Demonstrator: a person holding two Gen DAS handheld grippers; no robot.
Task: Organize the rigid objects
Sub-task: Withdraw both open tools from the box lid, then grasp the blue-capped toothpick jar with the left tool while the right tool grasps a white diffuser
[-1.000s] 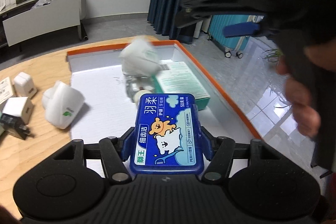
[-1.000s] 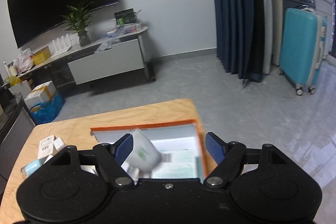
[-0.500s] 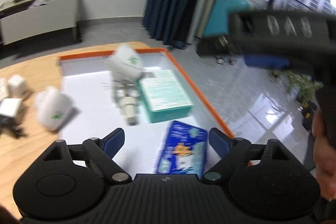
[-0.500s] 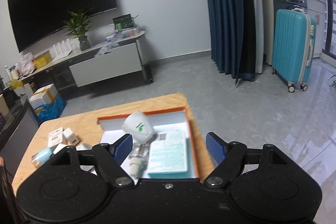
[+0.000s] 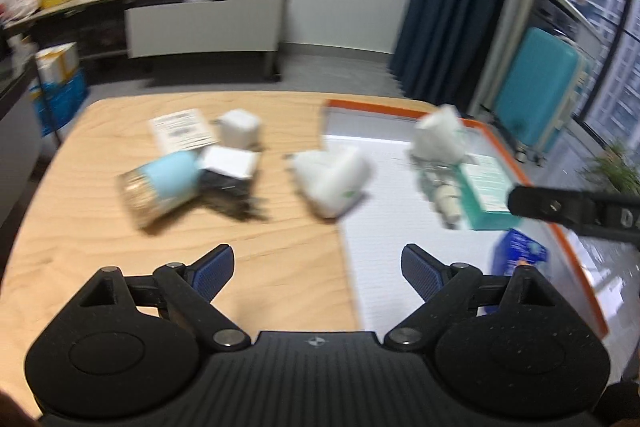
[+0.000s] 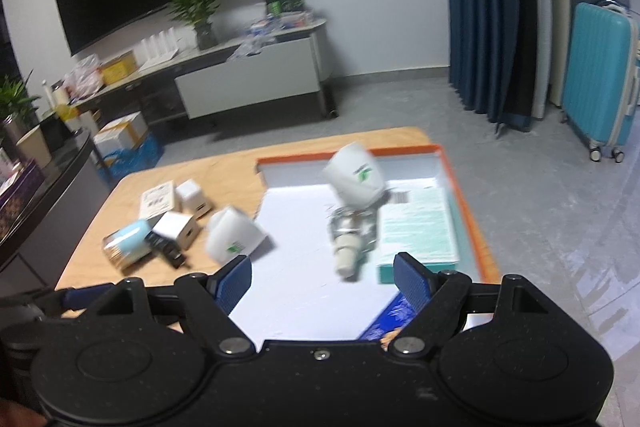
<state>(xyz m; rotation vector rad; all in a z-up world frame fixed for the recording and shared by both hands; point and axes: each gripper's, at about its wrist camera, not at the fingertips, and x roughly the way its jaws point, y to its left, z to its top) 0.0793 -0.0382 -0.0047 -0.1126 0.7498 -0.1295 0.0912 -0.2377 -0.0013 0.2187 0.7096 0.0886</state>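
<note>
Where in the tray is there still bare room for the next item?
The tray is bare in its white middle, between the white cup on its left edge and the clear bottle. The right side is crowded: teal box, bottle, upper cup, and blue floss box at the near right.

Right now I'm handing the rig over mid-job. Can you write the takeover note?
Left gripper: jaws open, empty, over the table.
Right gripper: jaws open, empty, over the orange-rimmed tray.
Done: blue floss box, teal box and two white bulbs lie in the tray.
Left: one white bulb straddles the tray edge; light-blue jar, white cube adapter, white boxes remain on the table.
</note>
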